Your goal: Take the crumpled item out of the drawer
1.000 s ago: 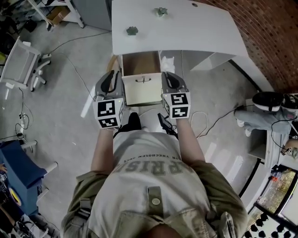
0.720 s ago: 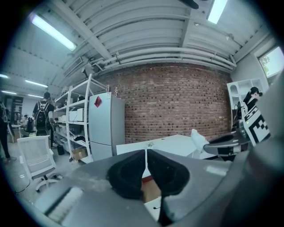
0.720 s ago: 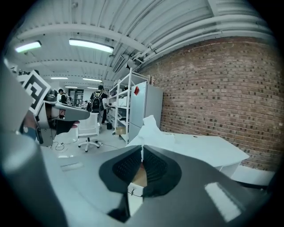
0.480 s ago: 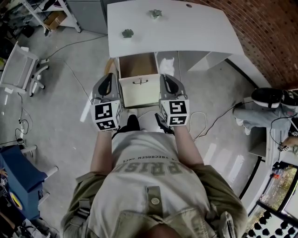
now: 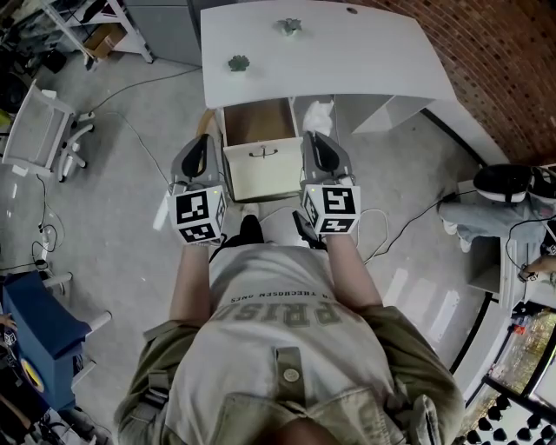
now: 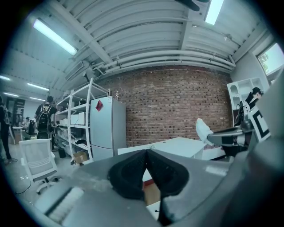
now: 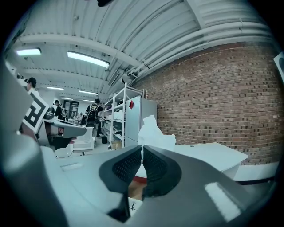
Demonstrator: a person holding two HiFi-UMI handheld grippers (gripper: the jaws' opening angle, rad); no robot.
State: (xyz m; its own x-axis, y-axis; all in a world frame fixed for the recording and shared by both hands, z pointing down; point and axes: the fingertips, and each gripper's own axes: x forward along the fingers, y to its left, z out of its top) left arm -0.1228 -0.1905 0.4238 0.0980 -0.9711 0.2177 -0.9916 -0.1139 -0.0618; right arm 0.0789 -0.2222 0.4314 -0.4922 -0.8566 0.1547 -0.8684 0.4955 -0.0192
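A white crumpled paper (image 5: pixel 320 113) sticks up from the tips of my right gripper (image 5: pixel 314 137), which is shut on it, to the right of the open drawer (image 5: pixel 265 172). In the right gripper view the paper (image 7: pixel 153 132) rises above the closed jaws of that gripper (image 7: pixel 142 153). The drawer's brown inside (image 5: pixel 256 122) shows nothing in it. My left gripper (image 5: pixel 205 139) hangs at the drawer's left side, shut and with nothing in it; in its own view the left gripper (image 6: pixel 147 155) has its pads pressed together, and the paper (image 6: pixel 203 130) shows at the right.
The drawer hangs under a white desk (image 5: pixel 347 61) that carries two small green things (image 5: pixel 238 63) (image 5: pixel 289 26). A white office chair (image 5: pixel 35 130) stands at the left, cables lie on the floor, and a brick wall (image 5: pixel 512 61) runs along the right.
My right gripper has risen a little with the crumpled paper in it. The left gripper has stayed beside the drawer.
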